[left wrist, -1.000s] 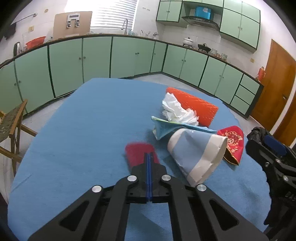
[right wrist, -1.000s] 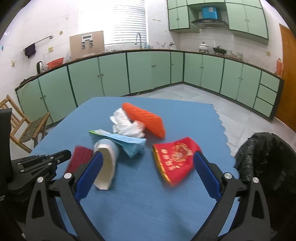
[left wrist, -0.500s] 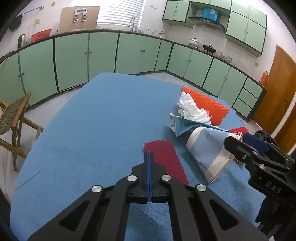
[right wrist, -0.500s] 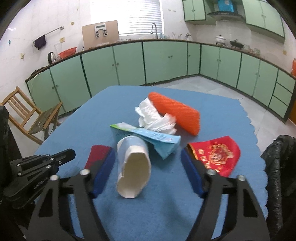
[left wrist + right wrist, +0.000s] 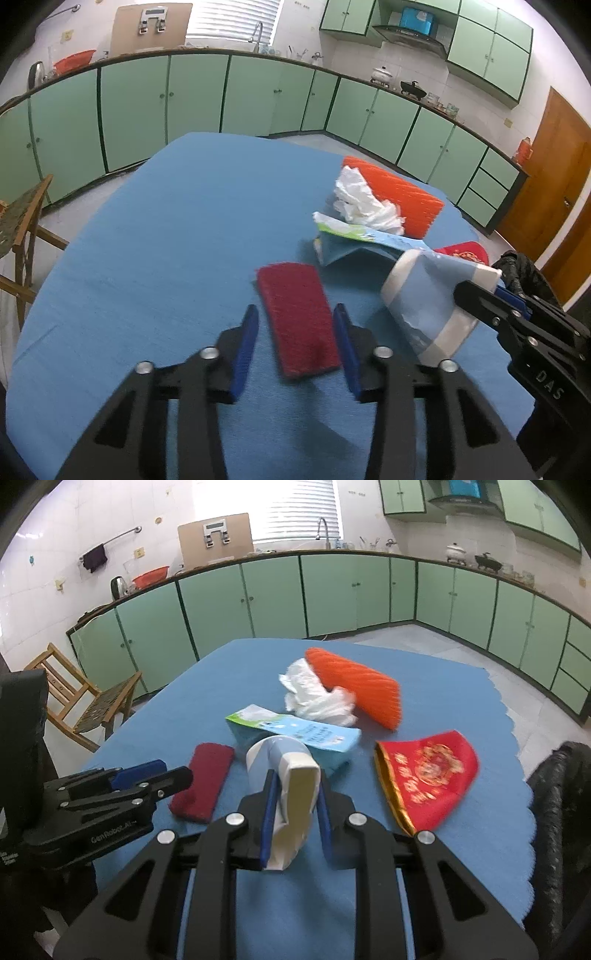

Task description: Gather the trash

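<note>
A blue-and-white paper cup (image 5: 295, 797) lies on its side on the blue table (image 5: 166, 240). My right gripper (image 5: 295, 779) is closing on it, and its blue pads press the rim into a flattened shape. A dark red pad (image 5: 291, 291) lies flat beside the cup (image 5: 424, 295). My left gripper (image 5: 295, 310) straddles its near end, jaws opening, and the pads stand clear of its sides. Behind them lie a flattened blue-green carton (image 5: 295, 731), crumpled white tissue (image 5: 317, 698), an orange mesh sleeve (image 5: 358, 686) and a red embroidered pouch (image 5: 424, 771).
A black trash bag (image 5: 557, 812) hangs off the table's right edge. A wooden chair (image 5: 92, 701) stands on the floor to the left. Green kitchen cabinets (image 5: 192, 96) run around the room behind the table.
The left jaws went from shut to apart, with the red pad now between them. The right jaws, wide before, came in around the paper cup and squashed it.
</note>
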`<state>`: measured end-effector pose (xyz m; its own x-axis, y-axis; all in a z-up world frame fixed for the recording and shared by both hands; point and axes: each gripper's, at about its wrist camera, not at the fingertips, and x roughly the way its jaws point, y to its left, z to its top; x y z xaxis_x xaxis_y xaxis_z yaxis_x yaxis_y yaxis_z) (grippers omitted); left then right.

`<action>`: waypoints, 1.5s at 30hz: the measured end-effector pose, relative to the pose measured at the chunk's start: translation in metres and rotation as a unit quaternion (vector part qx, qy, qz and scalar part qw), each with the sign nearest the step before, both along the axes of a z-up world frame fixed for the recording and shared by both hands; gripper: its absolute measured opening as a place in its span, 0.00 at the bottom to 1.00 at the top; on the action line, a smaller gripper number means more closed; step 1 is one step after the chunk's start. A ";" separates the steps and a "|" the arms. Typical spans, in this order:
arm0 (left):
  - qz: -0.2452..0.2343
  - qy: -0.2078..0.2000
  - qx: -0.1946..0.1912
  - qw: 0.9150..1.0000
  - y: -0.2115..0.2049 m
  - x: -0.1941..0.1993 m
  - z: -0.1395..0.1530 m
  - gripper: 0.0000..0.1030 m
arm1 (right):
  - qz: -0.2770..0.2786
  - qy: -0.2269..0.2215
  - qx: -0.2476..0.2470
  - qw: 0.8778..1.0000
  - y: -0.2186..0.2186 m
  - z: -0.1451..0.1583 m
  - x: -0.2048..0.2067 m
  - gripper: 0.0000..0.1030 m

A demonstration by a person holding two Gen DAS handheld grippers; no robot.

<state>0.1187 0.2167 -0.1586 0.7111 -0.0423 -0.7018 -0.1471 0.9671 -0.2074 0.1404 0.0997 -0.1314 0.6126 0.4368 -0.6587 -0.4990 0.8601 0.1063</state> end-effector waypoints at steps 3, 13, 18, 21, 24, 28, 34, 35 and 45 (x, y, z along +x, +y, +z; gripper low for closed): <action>-0.007 0.010 0.011 1.000 -0.012 0.004 -0.004 0.56 | -0.010 0.001 -0.002 1.000 -0.011 -0.001 -0.002 0.19; -0.002 0.048 0.043 0.998 -0.026 0.014 -0.022 0.44 | -0.022 0.008 0.003 1.000 -0.027 -0.006 -0.002 0.19; 0.005 0.039 0.042 0.998 -0.025 0.008 -0.013 0.43 | -0.025 0.000 0.004 1.000 -0.030 0.000 -0.004 0.19; 0.002 0.020 0.054 0.998 -0.031 0.001 0.001 0.43 | -0.029 -0.005 0.007 1.000 -0.035 0.006 -0.006 0.19; -0.003 0.002 0.056 0.998 -0.037 -0.008 0.017 0.43 | -0.032 -0.012 0.008 0.999 -0.039 0.013 -0.009 0.19; -0.013 -0.018 0.051 0.998 -0.048 -0.017 0.036 0.43 | -0.037 -0.023 0.011 0.999 -0.048 0.024 -0.017 0.19; -0.043 -0.040 0.049 0.997 -0.070 -0.018 0.059 0.43 | -0.060 -0.041 0.018 0.997 -0.075 0.044 -0.026 0.19; -0.049 -0.044 0.048 0.997 -0.076 -0.017 0.062 0.43 | -0.064 -0.044 0.018 0.997 -0.079 0.046 -0.027 0.19; -0.129 -0.074 0.043 0.988 -0.151 0.008 0.086 0.43 | -0.140 -0.076 0.015 0.987 -0.160 0.069 -0.033 0.19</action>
<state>0.1268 0.0657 -0.0721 0.7792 -0.1812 -0.6001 0.1331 0.9833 -0.1241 0.1073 -0.0606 -0.0623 0.8029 0.2546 -0.5390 -0.2545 0.9641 0.0763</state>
